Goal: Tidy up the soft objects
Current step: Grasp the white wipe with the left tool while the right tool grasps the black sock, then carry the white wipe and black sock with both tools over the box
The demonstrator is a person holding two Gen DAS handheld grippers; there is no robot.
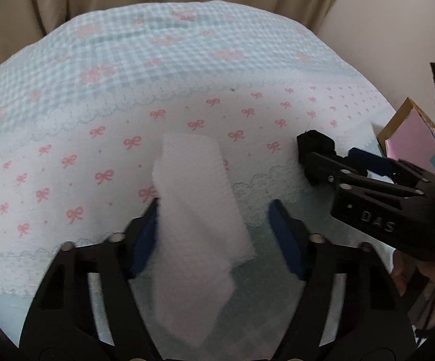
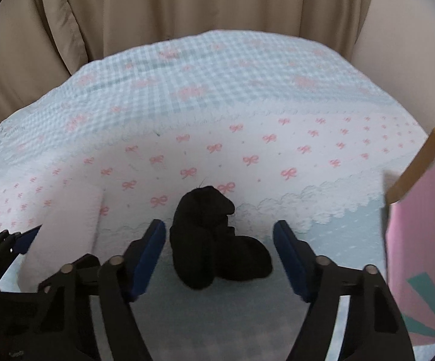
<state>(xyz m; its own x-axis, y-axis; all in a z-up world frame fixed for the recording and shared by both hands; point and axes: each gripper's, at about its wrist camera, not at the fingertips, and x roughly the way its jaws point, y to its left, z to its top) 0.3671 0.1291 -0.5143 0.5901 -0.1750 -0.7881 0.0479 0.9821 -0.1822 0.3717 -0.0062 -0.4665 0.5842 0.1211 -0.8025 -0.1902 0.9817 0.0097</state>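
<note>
Spread beneath both tongs: soft bedcover (image 1: 103,69), gingham and pink bows. Between the parted left gripper (image 1: 214,234) jaws, touching the near pad only: white cloth (image 1: 196,210), limp, light, waffle-textured; best pinched mid-fold. Between the open right gripper (image 2: 220,255) jaws, ungripped: black sock bundle (image 2: 214,240), squashy, lumpy; best squeezed across the middle.

White cloth (image 1: 196,210) between left tongs (image 1: 214,228)

"DAS" embossed on right tool (image 1: 319,150) black body.
</note>
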